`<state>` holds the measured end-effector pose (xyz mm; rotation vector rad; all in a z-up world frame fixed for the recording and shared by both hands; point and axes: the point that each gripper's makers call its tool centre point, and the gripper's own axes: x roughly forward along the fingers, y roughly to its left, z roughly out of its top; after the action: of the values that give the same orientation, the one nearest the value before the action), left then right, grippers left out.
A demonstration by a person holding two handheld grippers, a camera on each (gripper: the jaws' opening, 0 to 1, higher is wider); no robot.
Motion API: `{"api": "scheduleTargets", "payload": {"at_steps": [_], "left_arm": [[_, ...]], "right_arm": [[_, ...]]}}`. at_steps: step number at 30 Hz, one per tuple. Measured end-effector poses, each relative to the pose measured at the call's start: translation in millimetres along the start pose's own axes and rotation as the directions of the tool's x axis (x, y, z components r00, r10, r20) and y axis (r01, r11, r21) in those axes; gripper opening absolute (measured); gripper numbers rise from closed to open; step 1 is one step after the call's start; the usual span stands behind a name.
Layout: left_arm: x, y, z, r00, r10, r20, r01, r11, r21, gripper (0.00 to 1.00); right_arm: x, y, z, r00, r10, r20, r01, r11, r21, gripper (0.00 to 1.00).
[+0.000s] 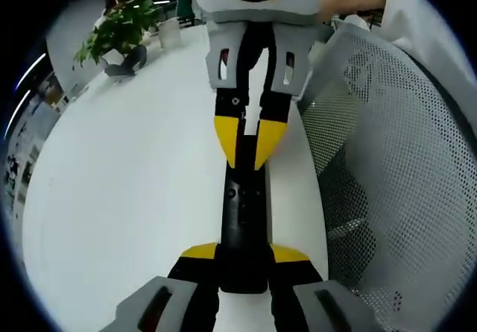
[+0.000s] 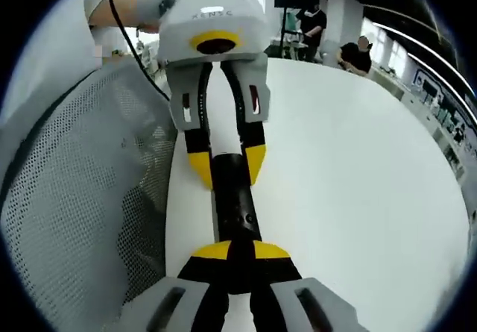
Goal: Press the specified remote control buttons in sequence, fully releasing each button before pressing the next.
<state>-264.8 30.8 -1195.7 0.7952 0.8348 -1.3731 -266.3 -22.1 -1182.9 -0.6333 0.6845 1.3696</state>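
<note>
Remote (image 1: 244, 220) — pinched by both grippers.

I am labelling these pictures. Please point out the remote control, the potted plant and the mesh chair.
remote control (image 1: 244, 220), left gripper view, middle of body
potted plant (image 1: 115, 33), left gripper view, leaves
mesh chair (image 1: 402, 160), left gripper view, mesh back

Bright, even light; fisheye-warped edges

Remote control (image 1: 244, 220): we cannot read its buttons, too small and dark; both ends sit covered by yellow-tipped jaws. Mesh chair (image 1: 387, 160): cut off at the edge. Potted plant (image 1: 119, 30): we find it blurred.
</note>
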Motion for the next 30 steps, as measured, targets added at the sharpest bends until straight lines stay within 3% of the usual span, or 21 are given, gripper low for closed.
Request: {"api": "scheduleTargets", "payload": {"at_steps": [4,8,10,13,17,18,20,24,27,30], "left_arm": [[-0.2,-0.1,0.2,1.0,0.0,-0.001,0.0,1.0,0.003,0.22],[0.0,0.2,0.4,1.0,0.0,0.003,0.0,1.0,0.001,0.22],[-0.1,0.4,0.4,1.0,0.0,0.008,0.0,1.0,-0.001,0.22],[-0.2,0.7,0.6,1.0,0.001,0.014,0.0,1.0,-0.005,0.22],[0.0,1.0,0.7,1.0,0.0,0.015,0.0,1.0,-0.007,0.22],[0.0,0.9,0.7,1.0,0.001,0.016,0.0,1.0,-0.009,0.22],[0.1,1.0,0.7,1.0,0.003,0.016,-0.003,1.0,-0.014,0.22],[0.2,0.8,0.8,1.0,0.006,0.019,-0.006,1.0,-0.018,0.22],[0.0,0.4,0.6,1.0,0.006,0.023,-0.006,1.0,-0.017,0.22],[-0.1,0.1,0.5,1.0,0.008,0.023,-0.008,1.0,-0.019,0.22]], "right_arm": [[1.9,1.4,2.1,0.999,0.017,-0.04,-0.022,0.993,-0.119,0.06],[4.4,0.1,4.3,0.992,0.051,-0.114,-0.077,0.967,-0.242,0.08],[4.9,0.9,4.5,0.988,0.08,-0.135,-0.105,0.975,-0.198,0.07],[6.0,0.9,4.4,0.983,0.083,-0.163,-0.117,0.969,-0.217,0.07],[6.7,-0.2,2.5,0.973,0.071,-0.221,-0.099,0.988,-0.12,0.06],[7.3,-1.5,3.2,0.974,0.055,-0.222,-0.06,0.998,-0.019,0.06],[7.6,-2.7,3.5,0.976,0.032,-0.217,-0.023,0.999,0.043,0.06],[6.9,-0.6,3.1,0.98,-0.016,-0.198,0.016,1.0,-0.001,0.06],[6.4,0.7,5.3,0.99,-0.048,-0.135,0.031,0.992,-0.12,0.05],[7.1,6.6,5.4,0.993,-0.031,-0.117,0.009,0.982,-0.19,0.02]]}}
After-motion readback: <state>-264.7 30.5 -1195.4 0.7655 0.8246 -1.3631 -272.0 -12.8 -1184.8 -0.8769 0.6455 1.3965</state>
